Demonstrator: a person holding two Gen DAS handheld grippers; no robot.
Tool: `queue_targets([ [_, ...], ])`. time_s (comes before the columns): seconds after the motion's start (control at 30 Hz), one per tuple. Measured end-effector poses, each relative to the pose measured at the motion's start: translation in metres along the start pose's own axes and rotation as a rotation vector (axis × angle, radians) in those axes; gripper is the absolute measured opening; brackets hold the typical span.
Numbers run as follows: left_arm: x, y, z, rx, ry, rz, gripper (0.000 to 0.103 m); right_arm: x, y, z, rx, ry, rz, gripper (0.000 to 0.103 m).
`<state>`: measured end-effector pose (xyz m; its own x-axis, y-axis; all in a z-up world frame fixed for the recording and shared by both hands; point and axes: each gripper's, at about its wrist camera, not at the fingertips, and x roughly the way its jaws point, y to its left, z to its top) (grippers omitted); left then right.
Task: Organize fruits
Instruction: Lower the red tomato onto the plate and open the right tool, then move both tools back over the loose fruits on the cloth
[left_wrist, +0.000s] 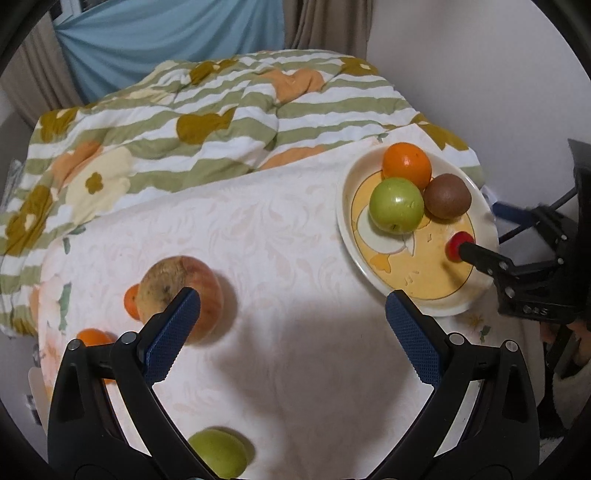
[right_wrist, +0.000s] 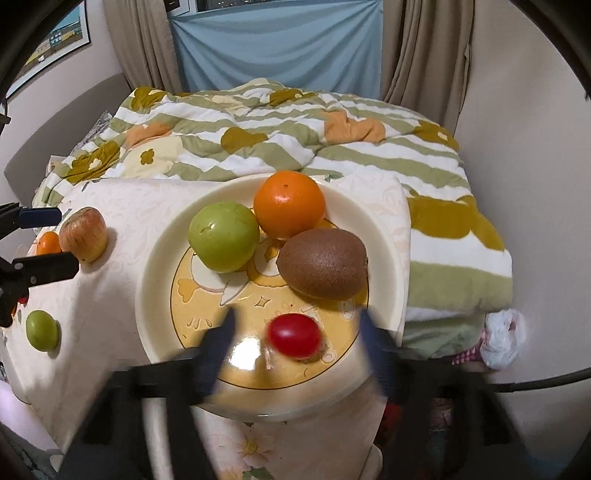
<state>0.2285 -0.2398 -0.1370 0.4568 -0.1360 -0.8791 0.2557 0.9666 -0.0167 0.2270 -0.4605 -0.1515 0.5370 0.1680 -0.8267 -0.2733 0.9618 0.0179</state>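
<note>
A cream plate (left_wrist: 476, 225) (right_wrist: 155, 280) with a yellow duck print holds an orange (right_wrist: 289, 204), a green apple (right_wrist: 223, 237), a kiwi (right_wrist: 322, 263) and a small red tomato (right_wrist: 294, 336). My right gripper (right_wrist: 295, 325) is open, blurred, its fingers either side of the tomato, not touching it. My left gripper (left_wrist: 291, 306) is open and empty over the white cloth, its left finger beside a red-yellow apple (left_wrist: 177, 284). Two small oranges (left_wrist: 130, 301) lie left of that apple. A green fruit (left_wrist: 218, 456) lies near the front.
A striped flowered quilt (left_wrist: 207, 122) is bunched behind the white cloth (left_wrist: 288, 236). Curtains and a blue sheet hang at the back. A white plastic bag (right_wrist: 504, 341) lies low at the right beside the bed edge.
</note>
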Motion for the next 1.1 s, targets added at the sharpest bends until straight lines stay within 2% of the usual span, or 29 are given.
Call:
queue_targets([
  [0.13, -0.007, -0.003, -0.006, -0.017, -0.010, 0.004, 0.103, -0.011, 0.001, 0.000, -0.015, -0.035, -0.003, 0.094],
  [0.17, -0.008, -0.003, -0.006, -0.021, -0.012, 0.001, 0.103, -0.014, 0.001, 0.000, -0.015, -0.039, -0.004, 0.103],
  [0.37, -0.030, -0.005, -0.011, -0.055, -0.049, -0.017, 0.103, -0.040, 0.000, -0.001, -0.022, -0.070, -0.022, 0.103],
  [0.57, -0.067, 0.003, -0.020, -0.095, -0.095, 0.031, 0.103, -0.066, 0.011, 0.007, -0.062, -0.056, -0.024, 0.103],
  [0.83, -0.121, 0.048, -0.049, -0.206, -0.149, 0.130, 0.103, -0.091, 0.037, 0.023, -0.071, -0.074, 0.036, 0.103],
  [0.93, -0.132, 0.072, -0.061, -0.240, -0.152, 0.154, 0.103, -0.095, 0.053, 0.028, -0.080, -0.101, 0.029, 0.103],
  [1.1, -0.138, 0.109, -0.075, -0.263, -0.146, 0.180, 0.103, -0.088, 0.087, 0.039, -0.073, -0.096, 0.053, 0.103],
])
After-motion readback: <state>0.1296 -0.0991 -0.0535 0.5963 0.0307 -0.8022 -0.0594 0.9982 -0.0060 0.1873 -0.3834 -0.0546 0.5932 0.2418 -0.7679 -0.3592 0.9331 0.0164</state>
